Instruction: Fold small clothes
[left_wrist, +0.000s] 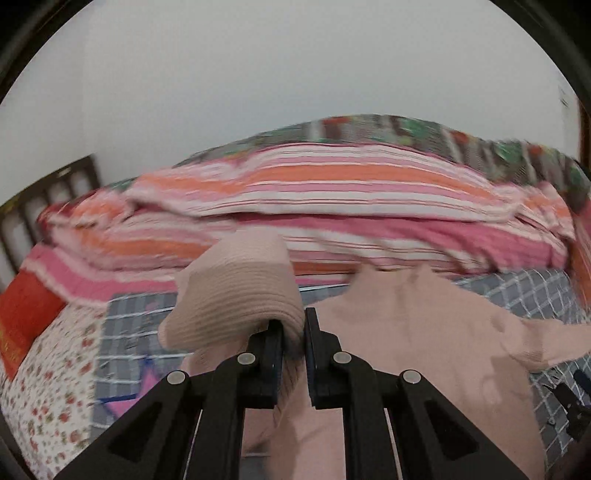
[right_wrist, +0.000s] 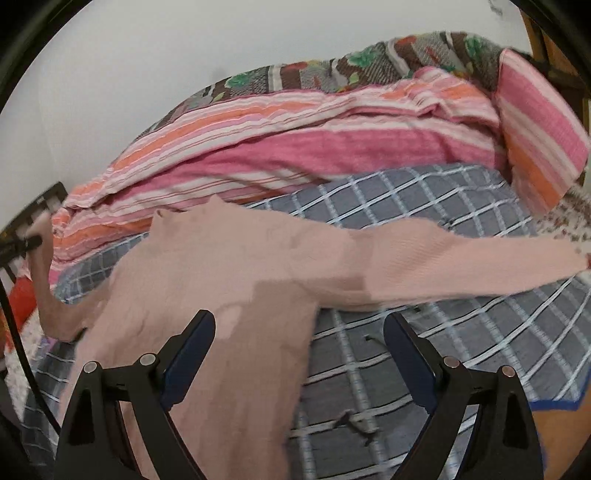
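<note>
I have the left tongs (left_wrist: 293, 326) clenched on the pink sweater's (right_wrist: 229, 280) sleeve cuff (left_wrist: 236, 295), lifted off the bed (right_wrist: 424, 206) to fold inward, while the right tongs (right_wrist: 299, 339) hang released over its body.

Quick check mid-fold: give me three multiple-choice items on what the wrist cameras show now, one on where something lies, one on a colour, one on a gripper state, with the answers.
1. Where does the pale pink knitted sweater lie?
A. on the grey checked sheet
B. on top of the pink and orange striped quilt
C. on a bare wooden floor

2. What colour is the sleeve cuff in the left gripper?
A. dark blue
B. pale pink
C. green

3. How does the right gripper stand?
A. shut on the sweater's hem
B. shut on nothing
C. open above the sweater

Answers:
1 A, the sweater is spread over the checked sheet in front of the quilt.
2 B, the ribbed cuff matches the sweater.
3 C, its jaws stand wide apart with nothing pinched.
</note>
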